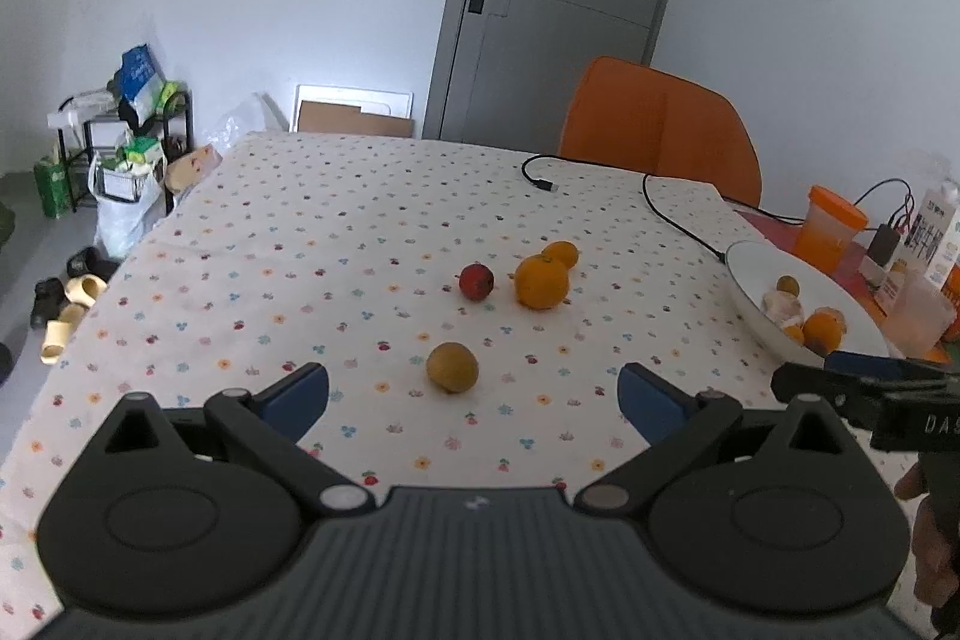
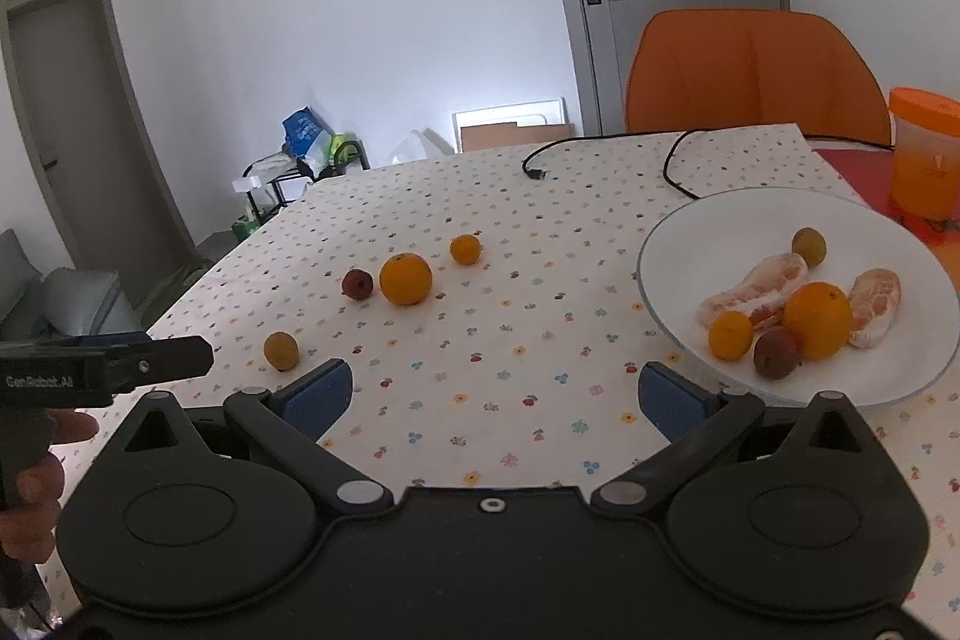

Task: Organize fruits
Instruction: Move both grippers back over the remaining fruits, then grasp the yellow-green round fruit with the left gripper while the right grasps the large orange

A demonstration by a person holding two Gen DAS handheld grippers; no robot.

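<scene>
White cloth with tiny flower dots covers the table (image 1: 288, 244), and on it sit a brownish round fruit (image 1: 452, 367), a small red fruit (image 1: 476, 281), a big orange (image 1: 541, 281) and a little orange (image 1: 561, 253) just behind it. Only the right wrist view looks into the smooth white plate (image 2: 720, 220) at 3 o'clock, where two peeled orange pieces (image 2: 757, 287), two oranges, a dark red fruit and a brownish one lie together. Both the left gripper (image 1: 474, 400) and the right gripper (image 2: 495, 394) have their blue-padded jaws spread wide, holding nothing, with the brownish fruit at 12 o'clock from the left one.
</scene>
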